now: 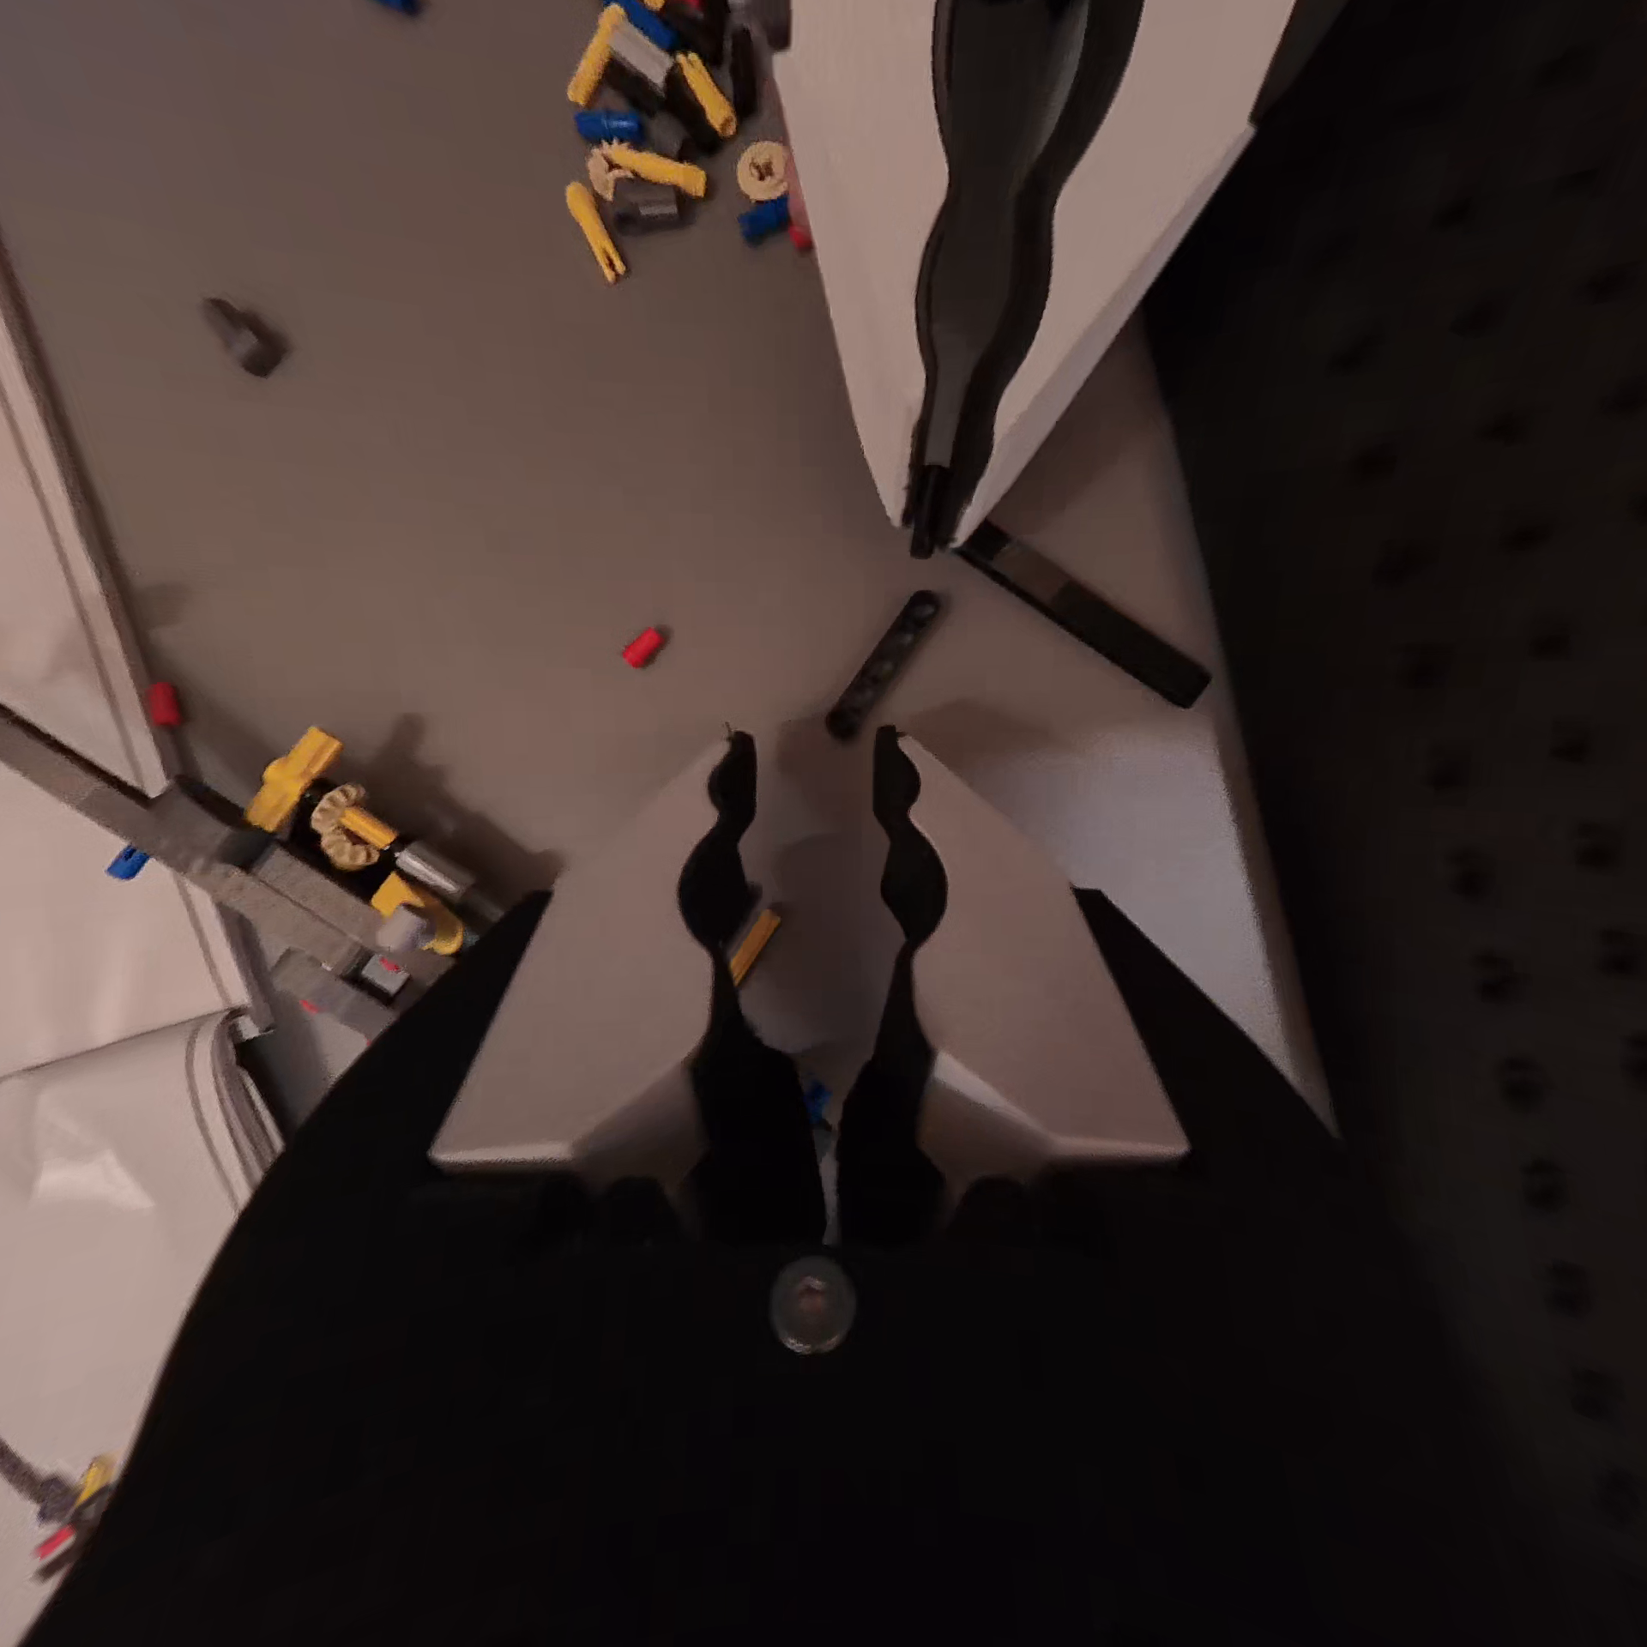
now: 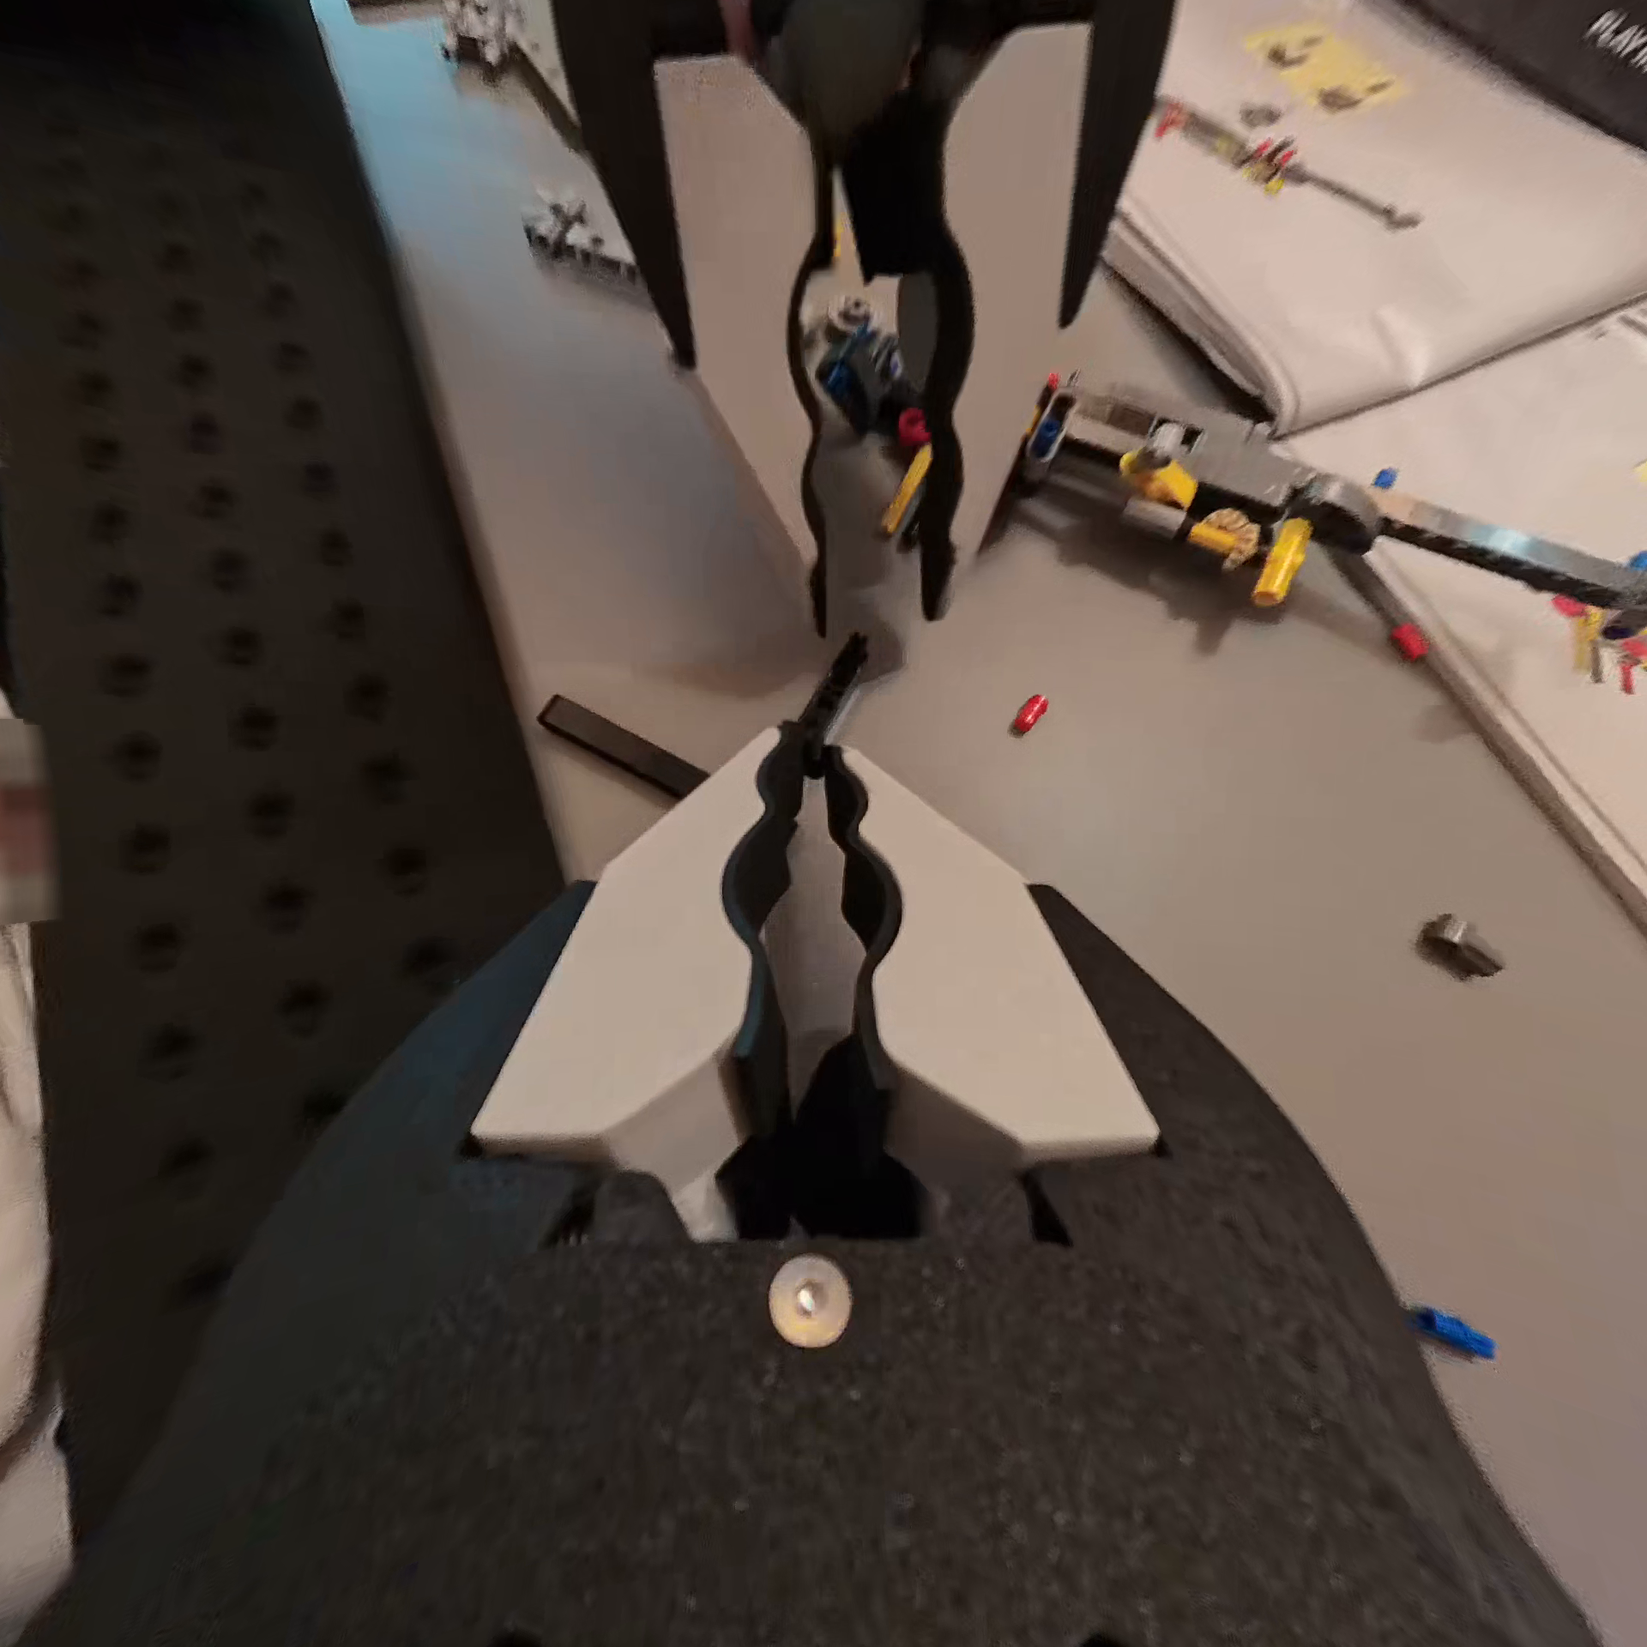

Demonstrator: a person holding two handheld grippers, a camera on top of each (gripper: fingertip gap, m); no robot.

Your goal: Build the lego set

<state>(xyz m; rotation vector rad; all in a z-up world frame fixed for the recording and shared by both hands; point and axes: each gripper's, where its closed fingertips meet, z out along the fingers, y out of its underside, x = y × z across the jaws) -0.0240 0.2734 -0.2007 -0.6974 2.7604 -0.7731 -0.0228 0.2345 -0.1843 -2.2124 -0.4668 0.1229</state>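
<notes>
Two grippers face each other over a grey table [image 1: 446, 463]. Between them lies one short black beam with a row of holes [image 1: 884, 664]. The left gripper [image 1: 813, 740] holds nothing, its tips a clear gap apart just beside the beam's near end. The right gripper [image 2: 807, 757] has its tips drawn narrow at the beam's other end [image 2: 833, 691]; blur hides whether they actually pinch it. One long flat black strip [image 1: 1083, 615] lies close by, near the table's edge. Two loose red pins show in the left wrist view, one in the open [image 1: 643, 647] and one beside the booklet [image 1: 163, 704]. One grey piece [image 1: 242, 335] sits alone. A single partly built assembly of grey, yellow and tan parts [image 1: 356, 856] lies against the white instruction pages [image 1: 80, 962]. One heap of yellow, blue and dark parts [image 1: 664, 116] lies farther off, its pieces too jumbled to count.
</notes>
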